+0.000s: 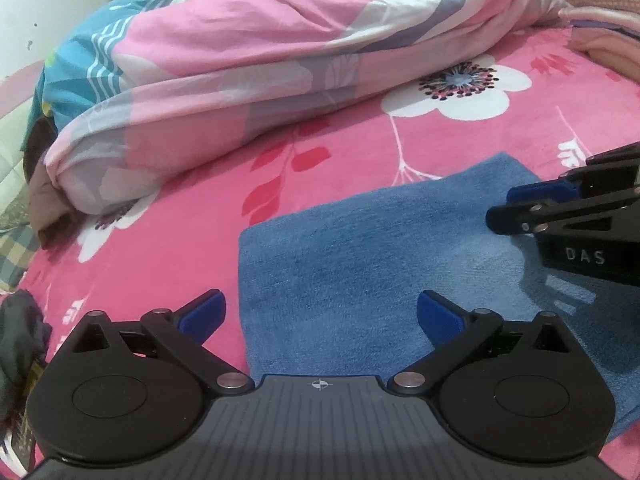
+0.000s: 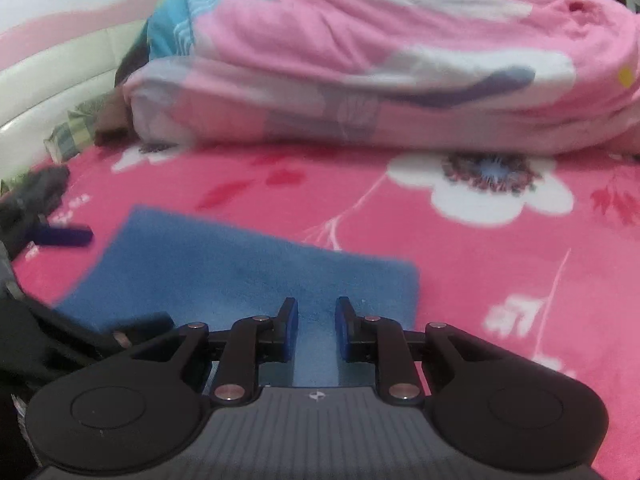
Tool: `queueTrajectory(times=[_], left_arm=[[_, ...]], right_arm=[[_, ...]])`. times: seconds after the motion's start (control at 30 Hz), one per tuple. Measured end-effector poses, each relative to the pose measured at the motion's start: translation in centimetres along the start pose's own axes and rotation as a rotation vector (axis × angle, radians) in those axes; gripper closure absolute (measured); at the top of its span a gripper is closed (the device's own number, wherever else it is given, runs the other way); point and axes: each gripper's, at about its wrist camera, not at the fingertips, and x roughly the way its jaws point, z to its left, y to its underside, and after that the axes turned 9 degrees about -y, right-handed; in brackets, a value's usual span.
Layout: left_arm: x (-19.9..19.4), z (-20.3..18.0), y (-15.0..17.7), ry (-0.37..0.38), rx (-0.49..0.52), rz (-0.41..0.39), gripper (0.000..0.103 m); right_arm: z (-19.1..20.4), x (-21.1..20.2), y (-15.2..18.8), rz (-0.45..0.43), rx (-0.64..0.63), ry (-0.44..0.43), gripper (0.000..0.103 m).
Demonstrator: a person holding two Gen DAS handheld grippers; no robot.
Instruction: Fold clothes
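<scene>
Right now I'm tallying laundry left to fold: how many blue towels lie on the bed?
1. The blue towel lies flat on the pink floral bedspread, under both hand-held grippers, in front of the rolled pink quilt. More could be hidden beneath the quilt.

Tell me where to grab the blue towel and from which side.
Take the blue towel at its far corners. It lies flat on the pink bedspread with those corners bare. The left gripper, jaws wide, suits the far left corner; the right gripper, jaws narrow over the towel, the right. Come in low, probably pinching the edge.
</scene>
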Motion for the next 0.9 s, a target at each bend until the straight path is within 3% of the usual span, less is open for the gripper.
queueTrajectory(times=[0.43,0.57,0.67,0.77,0.9], left_arm=[[-0.4,-0.5,0.0,-0.024,0.017,-0.017,0.000],[-0.4,-0.4,-0.2,-0.024,0.014,-0.008,0.000],[-0.5,-0.4,-0.2,-0.026,0.014,-0.005,0.000],[-0.4,-0.4,-0.2,-0.023,0.008,0.004,0.000],[-0.5,-0.4,-0.4,-0.027,0.009,0.009,0.000]], right_arm=[[1.1,-2.2,2.8,-0.032,-0.042,0.030,0.080],[1.3,-4.2,2.0,-0.037,0.020,0.023,0.080],[1.7,-6.5,2.5,-0.090,0.040,-0.001,0.080],[1.8,-6.0,4.2,-0.054,0.031,-0.007,0.078],[2.6,-5.6,5.5,-0.082,-0.029,0.033,0.077]])
